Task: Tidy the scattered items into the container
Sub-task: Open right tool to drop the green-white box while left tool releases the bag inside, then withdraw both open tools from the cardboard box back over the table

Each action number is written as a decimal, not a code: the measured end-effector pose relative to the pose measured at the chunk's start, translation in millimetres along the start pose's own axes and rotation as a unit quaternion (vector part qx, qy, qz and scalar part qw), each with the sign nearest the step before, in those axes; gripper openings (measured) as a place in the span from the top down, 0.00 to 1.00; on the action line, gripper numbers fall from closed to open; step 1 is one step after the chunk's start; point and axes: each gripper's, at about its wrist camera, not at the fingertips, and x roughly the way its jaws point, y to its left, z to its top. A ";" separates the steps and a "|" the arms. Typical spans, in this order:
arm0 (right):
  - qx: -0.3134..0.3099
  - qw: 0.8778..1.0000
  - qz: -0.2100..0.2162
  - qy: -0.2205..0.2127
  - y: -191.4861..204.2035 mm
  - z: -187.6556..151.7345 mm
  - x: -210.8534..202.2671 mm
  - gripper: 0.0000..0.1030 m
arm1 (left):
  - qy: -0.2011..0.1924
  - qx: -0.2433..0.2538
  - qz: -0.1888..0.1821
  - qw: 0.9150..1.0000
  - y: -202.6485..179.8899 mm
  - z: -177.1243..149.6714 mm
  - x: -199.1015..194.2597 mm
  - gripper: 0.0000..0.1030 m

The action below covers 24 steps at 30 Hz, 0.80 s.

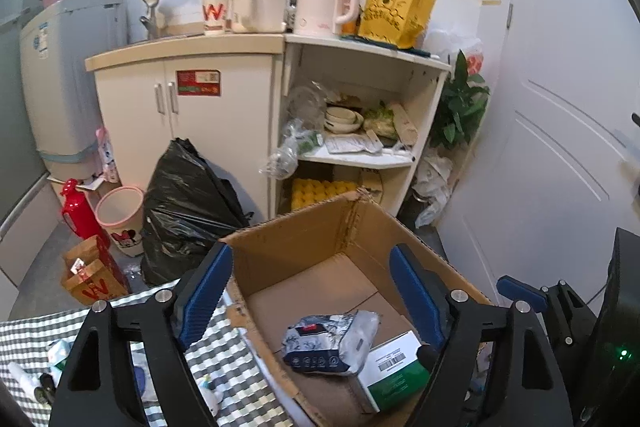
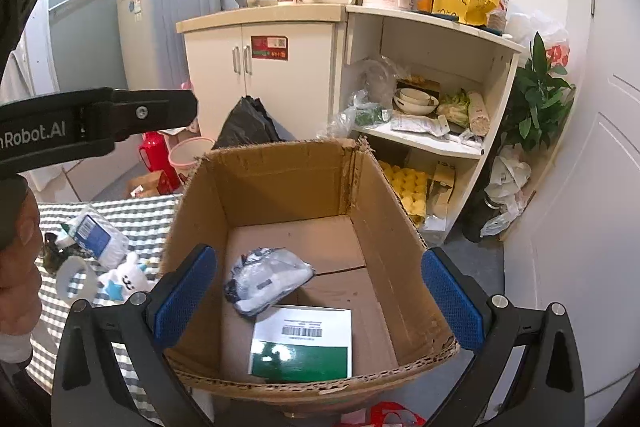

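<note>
Both grippers empty over the box

Now the left gripper (image 1: 310, 293) and the right gripper (image 2: 316, 293) hang with fingers spread wide, holding nothing. Between the right gripper's blue pads (image 2: 186, 297) sits the open brown cardboard box (image 2: 384, 195), holding a crumpled white-and-dark plastic packet (image 2: 268, 273) and a flat white-and-green carton (image 2: 302, 343). Outside its left finger, on the grey-and-white checked cloth (image 2: 148, 215), lie a clear tape roll (image 2: 76, 277), a white plush toy (image 2: 126, 277) and a blue-labelled tissue pack (image 2: 96, 235), near the box wall. Bare floor shows in the box's far half.
</note>
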 end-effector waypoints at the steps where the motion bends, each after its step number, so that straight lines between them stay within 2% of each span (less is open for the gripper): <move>1: -0.001 1.000 0.001 -0.002 1.5 0.8 -2.1 0.00 | -0.002 -0.002 0.003 1.000 2.7 -0.4 -3.7 0.16; 3: -0.003 1.000 0.003 -0.007 6.7 1.8 -8.0 0.00 | -0.007 -0.006 0.011 1.000 8.6 -1.2 -12.1 0.09; 7: -0.004 1.000 0.010 -0.016 17.0 3.0 -17.6 0.00 | -0.017 -0.011 0.025 0.999 18.2 -6.0 -29.0 0.06; 9: -0.003 1.000 0.015 -0.021 22.7 3.1 -22.3 0.00 | -0.020 -0.013 0.036 0.999 23.5 -8.6 -37.1 0.00; 16: -0.006 0.999 0.036 -0.035 47.1 2.1 -34.9 0.00 | -0.030 -0.023 0.082 0.996 48.6 -22.8 -66.3 0.00; 24: -0.019 0.997 0.063 -0.049 89.3 0.0 -46.7 0.00 | -0.035 -0.050 0.134 0.989 94.6 -41.3 -102.9 0.00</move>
